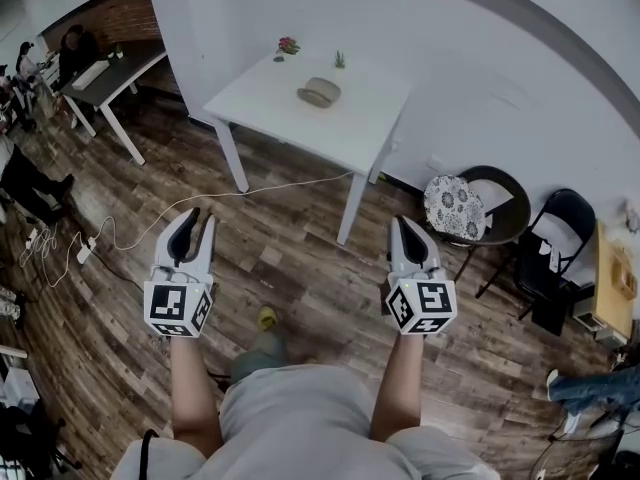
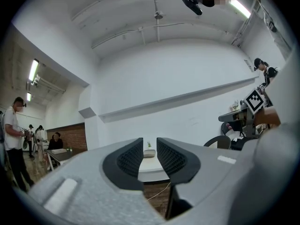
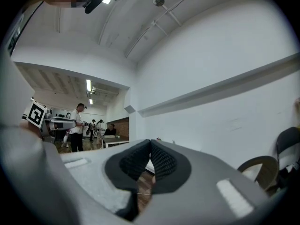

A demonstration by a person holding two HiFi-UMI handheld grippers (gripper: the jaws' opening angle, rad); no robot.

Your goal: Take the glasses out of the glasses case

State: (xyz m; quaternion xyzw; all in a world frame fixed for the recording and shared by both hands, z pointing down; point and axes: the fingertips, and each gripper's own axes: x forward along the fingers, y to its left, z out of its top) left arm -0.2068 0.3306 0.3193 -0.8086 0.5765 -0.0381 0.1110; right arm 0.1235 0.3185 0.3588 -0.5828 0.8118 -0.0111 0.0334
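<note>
Oval grey case [image 1: 320, 92] on a square white surface [image 1: 372, 120], upper centre.
Case smooth, rounded, looks shut; left claw [image 1: 200, 220] released, right claw [image 1: 405, 224] clenched empty, both low in frame.

The left gripper [image 1: 200, 218] and right gripper [image 1: 404, 224] were pale grey, each with dark textured fingers [image 2: 129, 161] and a white cube [image 1: 178, 308] bearing black square markers. The person wore a light grey top [image 1: 290, 418].

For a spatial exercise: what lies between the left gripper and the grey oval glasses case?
Head view: from the left gripper, brown wooden floor crossed by a thin white cable, then white tabletop to the glasses case.
</note>
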